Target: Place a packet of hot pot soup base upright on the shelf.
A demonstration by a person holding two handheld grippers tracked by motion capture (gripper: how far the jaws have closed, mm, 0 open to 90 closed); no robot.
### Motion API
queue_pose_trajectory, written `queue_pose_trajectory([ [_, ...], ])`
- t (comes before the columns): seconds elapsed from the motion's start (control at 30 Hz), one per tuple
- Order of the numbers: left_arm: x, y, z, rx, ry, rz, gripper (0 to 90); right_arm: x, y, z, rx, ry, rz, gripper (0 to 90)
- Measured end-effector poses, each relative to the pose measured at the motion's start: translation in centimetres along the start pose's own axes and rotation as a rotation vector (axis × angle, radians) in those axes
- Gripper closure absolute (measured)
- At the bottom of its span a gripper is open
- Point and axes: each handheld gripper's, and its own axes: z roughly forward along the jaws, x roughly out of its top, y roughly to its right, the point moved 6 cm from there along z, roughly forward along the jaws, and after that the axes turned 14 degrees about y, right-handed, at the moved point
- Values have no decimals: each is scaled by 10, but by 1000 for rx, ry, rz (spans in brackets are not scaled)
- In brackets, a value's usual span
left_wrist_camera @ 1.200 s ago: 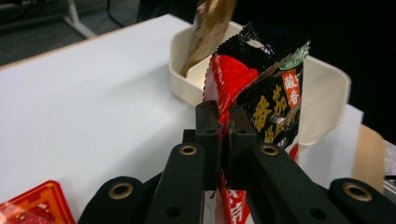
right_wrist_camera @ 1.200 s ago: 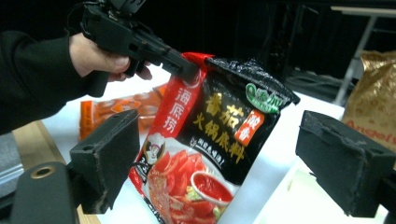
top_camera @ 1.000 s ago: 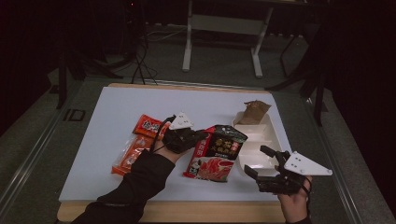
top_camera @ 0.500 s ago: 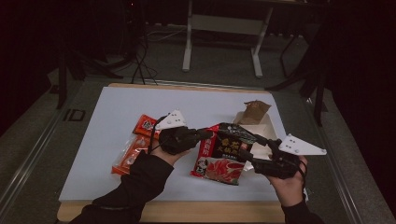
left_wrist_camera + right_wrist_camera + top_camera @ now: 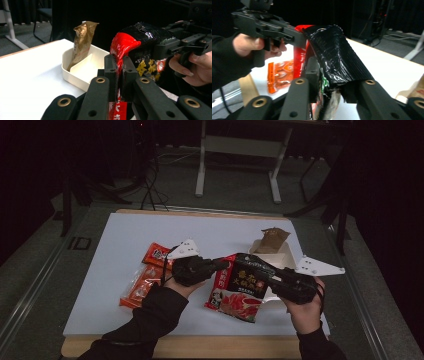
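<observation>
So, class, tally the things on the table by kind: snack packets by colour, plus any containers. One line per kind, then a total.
Red and black packets, held up by both tongs: 1
Orange-red packets lying flat at the left: 2
Brown pouches standing in the tray: 1
White divided trays: 1
Total: 5

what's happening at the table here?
A person holds a red and black snack packet above the table between two handheld grippers. The left gripper is shut on the packet's red edge. The right gripper has just been closing its jaws on the black top end, which now sits between them. A white tray with a brown pouch stands just behind, and orange packets lie to the left.
</observation>
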Motion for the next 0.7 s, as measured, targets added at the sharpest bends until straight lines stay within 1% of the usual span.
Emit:
queue_pose_trajectory([
  [0.07,-1,-1,-1,-13,4,-12,862,2,-2,1,2,-18,-13,757],
  [0.17,1,-1,-2,-37,9,-11,852,5,-2,0,15,-19,-8,762],
  [0.23,1,-1,-3,-51,6,-28,835,7,-2,-1,26,-18,0,765],
  [0.33,1,-1,-3,-88,-1,-62,789,10,-3,-3,35,-21,-13,768],
  [0.37,1,-1,-3,-103,1,-55,735,10,-4,-3,36,-26,-24,768],
  [0.4,0,0,-4,-110,-6,-46,700,11,-4,-4,39,-24,-28,768],
  [0.43,1,1,-4,-121,-5,-34,641,12,-4,-4,41,-27,-30,767],
  [0.47,0,2,-4,-113,-6,-9,523,13,-3,-5,37,-27,-38,767],
  [0.5,0,2,-5,-85,-12,25,434,14,-2,-6,37,-26,-32,767],
  [0.53,0,3,-5,-87,-10,32,397,15,0,-7,34,-20,-24,767],
  [0.57,0,3,-6,-64,-16,38,312,17,1,-8,32,-14,-21,766],
  [0.6,-1,3,-6,-60,-36,40,212,19,3,-9,32,-8,-22,766],
  [0.63,-3,3,-6,-64,-58,50,160,21,5,-10,31,0,-16,766],
  [0.67,-4,3,-7,-43,-56,65,140,24,7,-12,32,9,-10,766],
  [0.7,-4,2,-8,-30,-54,68,138,27,9,-13,27,13,-14,766],
])
